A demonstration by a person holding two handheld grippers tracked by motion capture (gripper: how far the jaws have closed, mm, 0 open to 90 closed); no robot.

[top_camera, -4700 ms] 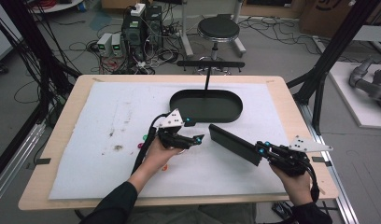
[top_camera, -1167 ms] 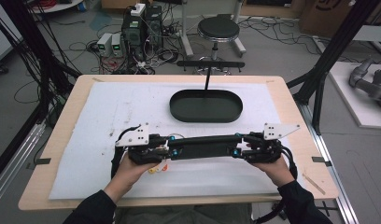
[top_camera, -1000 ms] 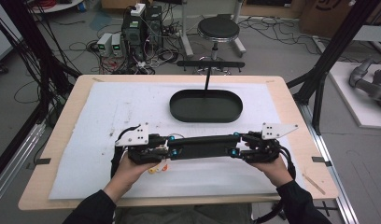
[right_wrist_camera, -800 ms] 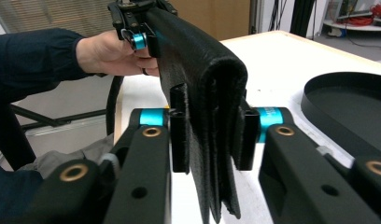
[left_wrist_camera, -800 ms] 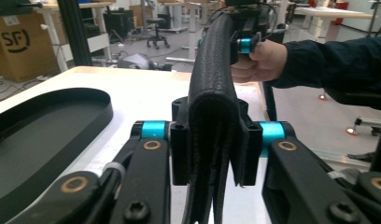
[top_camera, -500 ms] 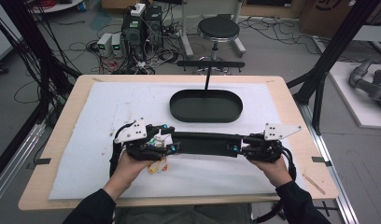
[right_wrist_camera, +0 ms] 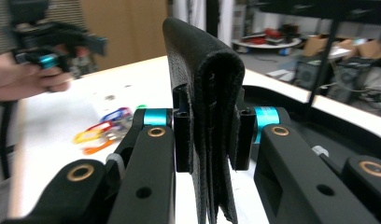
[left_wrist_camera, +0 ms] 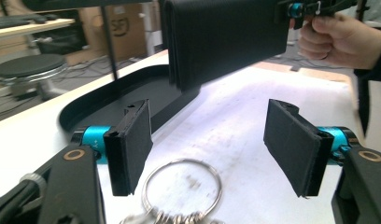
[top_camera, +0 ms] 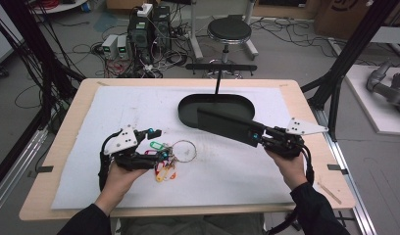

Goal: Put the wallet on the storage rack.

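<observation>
Left gripper (top_camera: 156,139) has just spread its jaws, released, over the metal key ring with coloured plastic tags (top_camera: 167,157) on the white mat (top_camera: 237,171). Right gripper (top_camera: 261,139) clamps the long black leather wallet (top_camera: 227,126), lifted beside the black oval tray (top_camera: 188,105).

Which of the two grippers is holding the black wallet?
The right gripper, on the right of the high view. Its fingers pinch the black wallet in the air, while the left gripper is open over the keyring.
</observation>
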